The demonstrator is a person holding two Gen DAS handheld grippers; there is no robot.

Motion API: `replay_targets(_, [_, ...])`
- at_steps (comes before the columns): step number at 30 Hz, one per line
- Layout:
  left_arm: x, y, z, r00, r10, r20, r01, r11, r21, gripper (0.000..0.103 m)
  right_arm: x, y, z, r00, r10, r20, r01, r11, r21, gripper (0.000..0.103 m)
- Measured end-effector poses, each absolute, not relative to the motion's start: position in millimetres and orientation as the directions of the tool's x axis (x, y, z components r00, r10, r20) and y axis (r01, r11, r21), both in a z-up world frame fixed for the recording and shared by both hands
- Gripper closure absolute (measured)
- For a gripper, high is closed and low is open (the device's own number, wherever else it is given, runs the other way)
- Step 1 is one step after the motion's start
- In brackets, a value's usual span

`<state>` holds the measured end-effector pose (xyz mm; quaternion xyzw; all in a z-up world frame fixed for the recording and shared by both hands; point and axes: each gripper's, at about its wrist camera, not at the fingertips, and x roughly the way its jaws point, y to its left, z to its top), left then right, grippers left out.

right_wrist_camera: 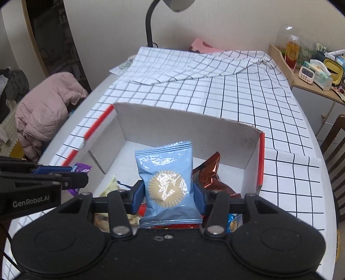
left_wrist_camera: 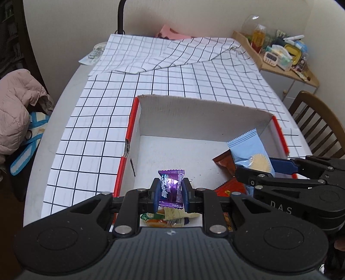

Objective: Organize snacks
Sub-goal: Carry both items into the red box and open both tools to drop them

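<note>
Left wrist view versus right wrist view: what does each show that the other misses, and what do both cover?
Only the left wrist view shows the purple candy clamped head-on in the left gripper. Only the right wrist view shows the lamp head and the full front of the blue packet clamped in the right gripper. Both show the white box, the checked cloth, the red-brown wrapper inside the box, and the pink jacket.

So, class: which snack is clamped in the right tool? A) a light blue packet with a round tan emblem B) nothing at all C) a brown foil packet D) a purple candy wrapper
A: in the right wrist view the right tool pinches the light blue packet between its pads.
</note>
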<state>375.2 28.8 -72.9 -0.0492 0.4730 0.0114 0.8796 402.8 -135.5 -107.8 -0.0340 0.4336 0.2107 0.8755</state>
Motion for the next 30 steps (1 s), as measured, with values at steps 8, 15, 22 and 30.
replay_targets(8, [398, 28, -93, 0.510, 0.001, -0.860, -0.087, 0.995, -0.051, 0.083, 425, -127, -126, 0.496, 0.312, -0.810, -0.416, 0.905, 0.094, 0.056])
replay_targets(15, [405, 26, -103, 0.489, 0.007, -0.872, -0.082, 0.996, -0.038, 0.083, 431, -125, -136, 0.466, 0.304, -0.831, -0.433, 0.897, 0.085, 0.055])
replay_targets(22, [405, 24, -106, 0.475, -0.006, -0.880, -0.084, 0.995, -0.052, 0.082, 428, -129, -135, 0.472, 0.308, -0.826, -0.421, 0.902, 0.096, 0.034])
replay_targets(30, [395, 31, -96, 0.485, -0.028, -0.874, -0.098, 0.991, -0.086, 0.077, 414, -139, -116, 0.500, 0.349, -0.793, -0.413, 0.901, 0.135, 0.024])
